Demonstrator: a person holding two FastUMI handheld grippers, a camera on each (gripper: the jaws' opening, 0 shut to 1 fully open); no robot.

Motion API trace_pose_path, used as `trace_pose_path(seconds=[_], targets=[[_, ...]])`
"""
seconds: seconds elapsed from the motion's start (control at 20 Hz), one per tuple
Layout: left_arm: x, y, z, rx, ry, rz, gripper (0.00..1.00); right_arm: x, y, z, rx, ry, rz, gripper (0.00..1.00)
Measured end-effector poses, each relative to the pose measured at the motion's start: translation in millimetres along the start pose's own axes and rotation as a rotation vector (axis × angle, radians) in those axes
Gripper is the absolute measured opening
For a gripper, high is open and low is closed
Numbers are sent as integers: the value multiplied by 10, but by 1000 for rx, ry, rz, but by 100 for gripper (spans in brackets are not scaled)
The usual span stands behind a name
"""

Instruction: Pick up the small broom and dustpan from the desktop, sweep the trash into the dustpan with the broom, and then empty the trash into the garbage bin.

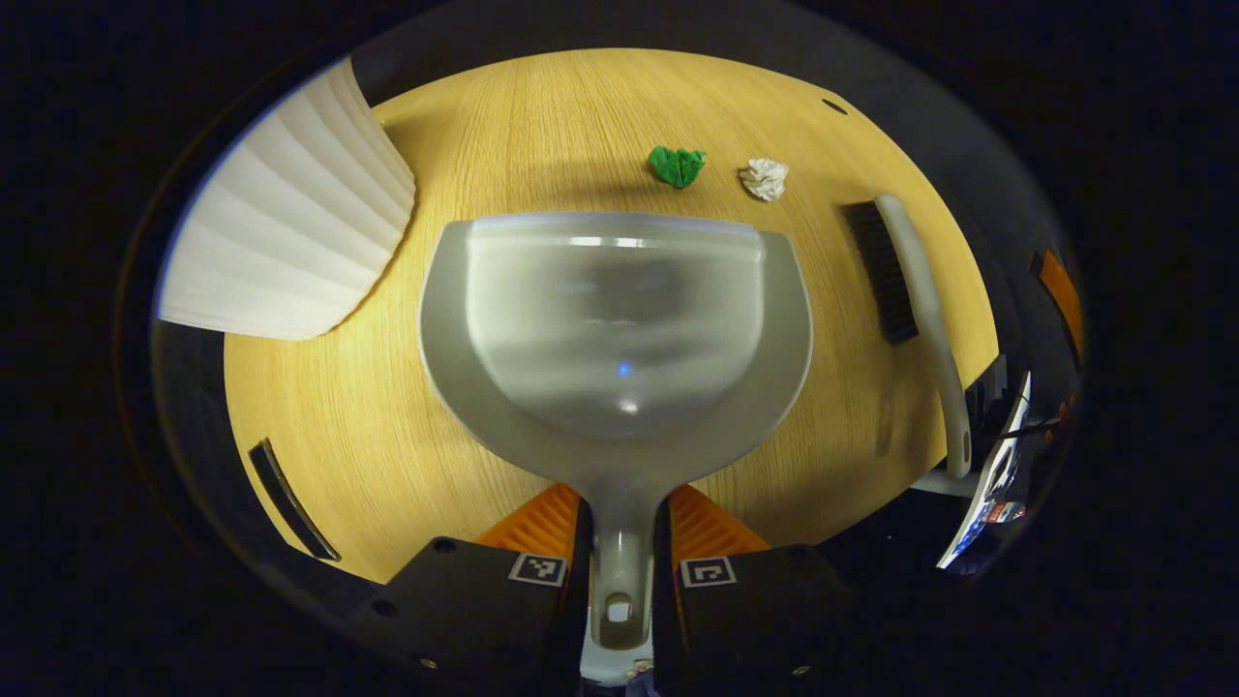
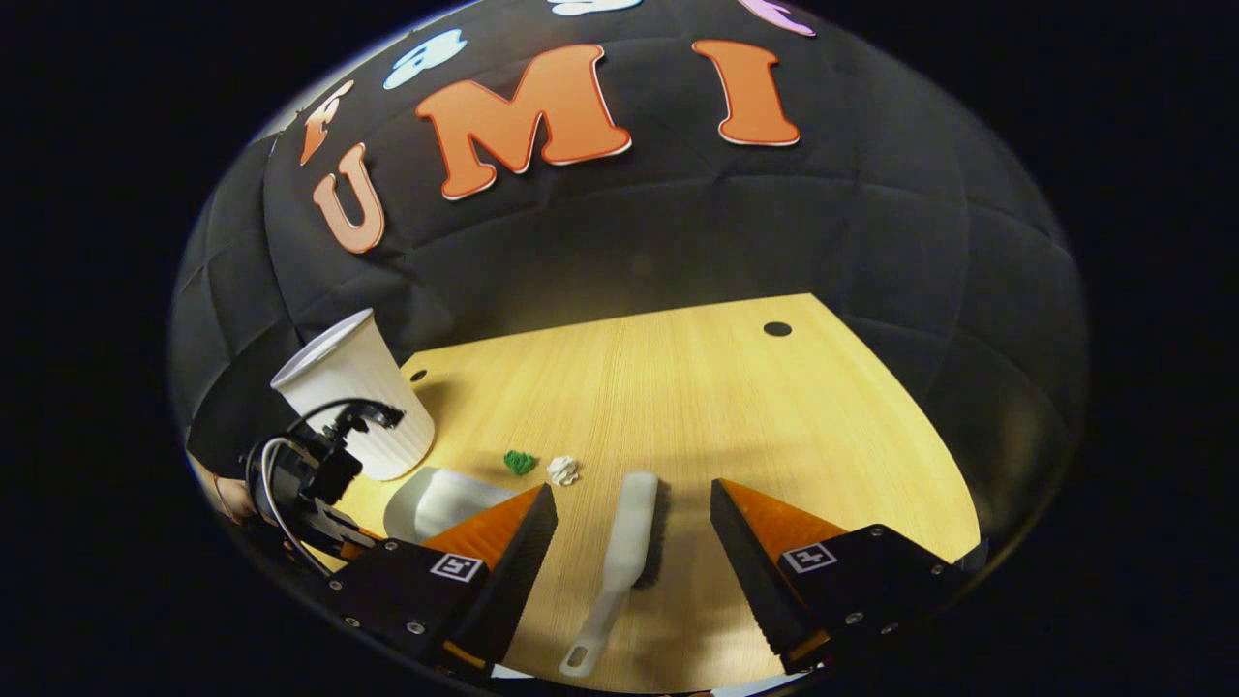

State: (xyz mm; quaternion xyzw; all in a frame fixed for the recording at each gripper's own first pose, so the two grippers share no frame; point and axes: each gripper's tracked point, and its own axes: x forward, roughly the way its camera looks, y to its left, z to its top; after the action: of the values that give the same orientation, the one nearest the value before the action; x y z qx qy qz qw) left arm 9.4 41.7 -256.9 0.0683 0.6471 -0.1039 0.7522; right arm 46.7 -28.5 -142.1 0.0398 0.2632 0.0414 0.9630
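dustpan (image 1: 619, 319), grey, glossy, broad scoop

No legible text, label or number appears on anything.

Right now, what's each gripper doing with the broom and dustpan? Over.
Left gripper shut on dustpan handle. Right gripper open, fingers astride broom, not gripping. Green scrap, white scrap unswept. Bin upright.
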Motion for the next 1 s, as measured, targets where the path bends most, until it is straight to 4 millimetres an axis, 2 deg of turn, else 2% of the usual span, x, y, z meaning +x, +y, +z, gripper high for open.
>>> trace_pose_path(seconds=[0.1,0.35,0.45,0.55,0.8,0.9,1.0], targets=[[-85,-1,-34,43,-23,-8,25,56,15,-192,-12,84,2,96],[-438,1,-7,140,-119,-27,25,216,-2,-778,-9,337,-1,96],[-410,50,-64,143,-129,-53,25,276,43,-1000,-30,435,-3,97],[-364,64,-26,130,-125,-81,25,312,101,-1149,-51,511,-5,97],[-307,62,27,144,-127,-92,25,453,73,-1443,-100,688,-35,97],[-293,63,39,156,-137,-83,25,481,119,-1582,-111,749,-17,97],[-281,76,132,151,-144,-95,25,471,122,-1637,-122,784,-26,91]])
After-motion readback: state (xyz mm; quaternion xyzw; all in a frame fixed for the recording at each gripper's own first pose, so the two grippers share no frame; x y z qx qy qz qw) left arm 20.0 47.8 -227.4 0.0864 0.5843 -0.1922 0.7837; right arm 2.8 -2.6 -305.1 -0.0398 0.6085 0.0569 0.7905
